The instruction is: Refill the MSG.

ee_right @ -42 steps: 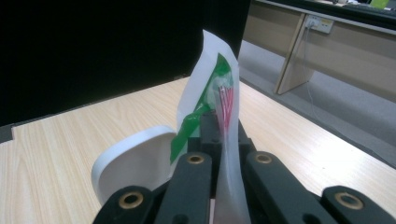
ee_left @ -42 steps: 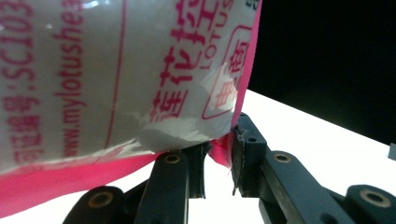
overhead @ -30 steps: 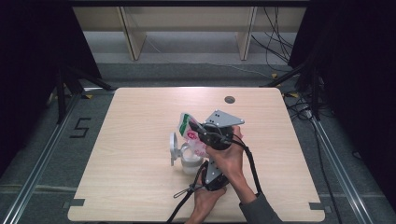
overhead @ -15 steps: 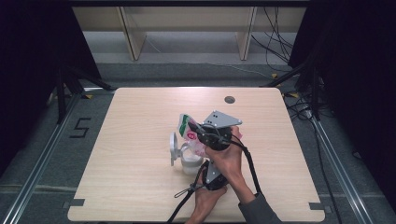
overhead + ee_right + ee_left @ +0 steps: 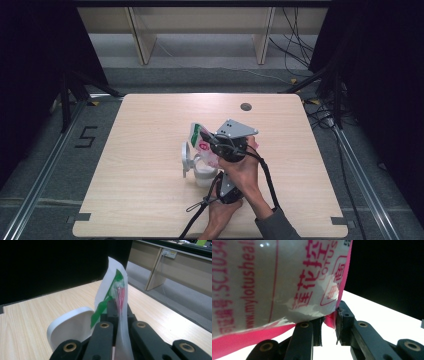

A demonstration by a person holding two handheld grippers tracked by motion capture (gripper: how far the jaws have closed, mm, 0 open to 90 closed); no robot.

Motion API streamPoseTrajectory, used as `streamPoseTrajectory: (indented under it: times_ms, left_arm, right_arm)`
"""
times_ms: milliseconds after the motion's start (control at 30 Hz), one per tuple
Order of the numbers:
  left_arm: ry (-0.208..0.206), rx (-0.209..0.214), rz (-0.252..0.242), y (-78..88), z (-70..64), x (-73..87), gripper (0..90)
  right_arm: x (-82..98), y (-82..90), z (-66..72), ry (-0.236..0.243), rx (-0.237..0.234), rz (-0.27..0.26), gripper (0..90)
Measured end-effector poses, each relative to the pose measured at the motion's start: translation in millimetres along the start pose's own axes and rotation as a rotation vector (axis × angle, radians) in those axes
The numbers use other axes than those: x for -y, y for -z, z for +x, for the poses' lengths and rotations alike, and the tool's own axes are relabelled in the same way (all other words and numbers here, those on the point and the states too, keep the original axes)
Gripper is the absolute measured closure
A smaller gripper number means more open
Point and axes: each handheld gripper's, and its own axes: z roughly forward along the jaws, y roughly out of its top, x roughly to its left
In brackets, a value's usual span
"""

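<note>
While both hands meet near the middle of the wooden table [image 5: 150, 150], a plastic packet [image 5: 199, 142] with red and green print is held up between the two grippers, just above a white cup [image 5: 202, 172]. The right gripper [image 5: 212, 145], topped by its grey plate, has its jaws closed flat on the packet's edge; in the right gripper view the thin packet [image 5: 113, 295] stands upright, pinched between the black jaws, with the cup's open white lid [image 5: 70, 327] just behind and to the left of it. The left gripper [image 5: 220, 172] sits nearer the person, below the right one and just beside the cup. In the left gripper view its jaws stand only slightly apart, nipping the pink bottom corner of the packet [image 5: 287, 285], whose red lettering looms close to the camera. The cup rests on the table just left of the hands.
</note>
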Motion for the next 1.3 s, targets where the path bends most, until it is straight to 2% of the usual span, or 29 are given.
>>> streamPoseTrajectory:
  times_ms: [33,100,133,167,200,233,300,367,400,433,467,500,533,567,600,700,733,767,800,833,867,933,1000,1067,1100,1133,1233,1267,1300]
  left_arm:
    - [-0.004,-0.001,0.007,0.2,0.3,0.2,76.8]
    - [0.015,-0.002,-0.009,-0.8,-0.1,0.2,76.8]
    - [0.026,-0.002,-0.019,-1.2,-0.7,-0.1,76.8]
    - [0.010,-0.004,-0.011,-0.8,0.1,-0.1,76.8]
    - [0.025,0.000,-0.021,-1.2,-1.2,-0.5,76.8]
    - [0.009,-0.003,-0.009,-0.6,-0.8,-0.2,76.8]
    - [0.023,-0.001,-0.016,-0.9,-1.0,0.1,76.8]
    - [0.025,-0.001,-0.020,-1.1,-1.0,0.0,76.8]
    - [0.003,-0.002,-0.006,0.2,-0.1,-0.1,76.8]
    - [-0.011,-0.005,0.004,0.8,0.4,-0.1,76.8]
    - [-0.010,-0.005,0.005,0.8,0.4,-0.1,76.8]
    - [0.022,-0.002,-0.018,-0.7,-1.5,0.1,76.8]
    - [0.022,-0.003,-0.017,-1.0,-1.3,0.6,76.8]
    - [0.024,-0.003,-0.018,-1.0,-1.2,0.8,76.9]
    - [0.003,-0.003,-0.002,0.5,0.2,0.9,76.8]
    - [0.005,-0.005,-0.005,0.9,0.0,0.7,76.9]
    - [0.025,-0.006,-0.021,-0.7,-1.5,1.0,76.9]
    - [0.025,-0.006,-0.021,-0.7,-1.5,1.0,76.9]
    - [-0.006,-0.010,0.004,0.7,0.3,1.4,76.9]
    - [-0.002,-0.005,0.006,1.3,0.7,1.5,76.9]
    - [0.004,-0.006,-0.002,0.7,-0.1,1.7,76.9]
    - [0.003,-0.005,-0.002,0.5,-0.4,1.5,76.9]
    - [-0.017,-0.009,0.007,0.9,0.0,1.4,76.8]
    - [0.001,-0.005,-0.001,1.2,0.0,1.0,76.9]
    - [0.025,-0.006,-0.021,-0.2,-1.5,1.2,76.9]
    - [0.026,-0.006,-0.021,-0.3,-1.7,1.3,76.8]
    - [0.027,0.001,-0.024,0.4,-1.7,1.7,76.8]
    - [0.023,-0.006,-0.020,0.6,-1.8,1.5,76.9]
    - [-0.008,-0.006,0.002,1.9,0.2,1.1,76.9]
  right_arm:
    - [0.1,-0.1,0.2,0.000,-0.009,0.015,90.0]
    - [0.9,-1.1,0.6,-0.014,-0.017,0.025,90.0]
    - [0.5,-0.9,1.1,-0.014,-0.018,0.020,90.0]
    - [-0.1,-0.3,1.3,-0.014,-0.020,0.017,90.0]
    - [-0.4,-0.5,0.6,0.005,-0.013,0.007,90.0]
    - [-0.3,-1.2,1.7,0.006,-0.001,0.002,90.0]
    - [0.2,-1.7,1.5,0.014,-0.004,0.020,90.0]
    - [0.3,-1.0,1.4,0.000,-0.004,0.013,90.0]
    - [0.1,-1.1,1.9,-0.002,0.005,0.000,90.0]
    - [-0.7,-0.4,-0.3,0.013,-0.013,0.001,90.0]
    - [-0.1,-0.6,0.3,0.003,0.003,-0.005,90.0]
    - [-0.1,-0.6,0.3,0.003,0.003,-0.005,90.0]
    - [0.0,-0.4,0.2,0.005,-0.012,0.009,90.0]
    - [0.8,-1.7,1.6,-0.002,-0.004,0.007,90.0]
    - [0.9,-1.9,1.8,-0.013,-0.024,0.017,90.0]
    - [0.3,-1.0,1.4,-0.012,-0.017,0.015,90.0]
    - [0.6,-1.9,1.5,0.004,-0.010,0.009,90.0]
    - [0.6,-1.9,1.5,0.004,-0.010,0.009,90.0]
    - [1.0,-2.0,2.6,-0.016,-0.019,0.021,90.0]
    - [1.1,-1.9,2.7,-0.026,-0.012,0.029,90.0]
    - [1.2,-1.9,-0.7,-0.003,-0.015,0.015,90.0]
    - [1.2,-1.6,-0.7,-0.003,-0.015,0.014,90.0]
    - [0.9,-0.9,0.8,-0.018,-0.021,0.021,90.0]
    - [0.6,-1.0,1.7,-0.015,-0.021,0.024,90.0]
    - [0.8,-1.9,2.4,-0.013,-0.025,0.025,90.0]
    - [1.1,-3.0,4.3,0.008,-0.016,0.029,90.0]
    - [0.8,-3.3,4.1,0.013,-0.015,0.031,90.0]
    - [0.9,-3.5,3.0,0.013,-0.012,0.017,90.0]
    - [0.5,-1.8,3.6,-0.001,-0.013,0.021,90.0]
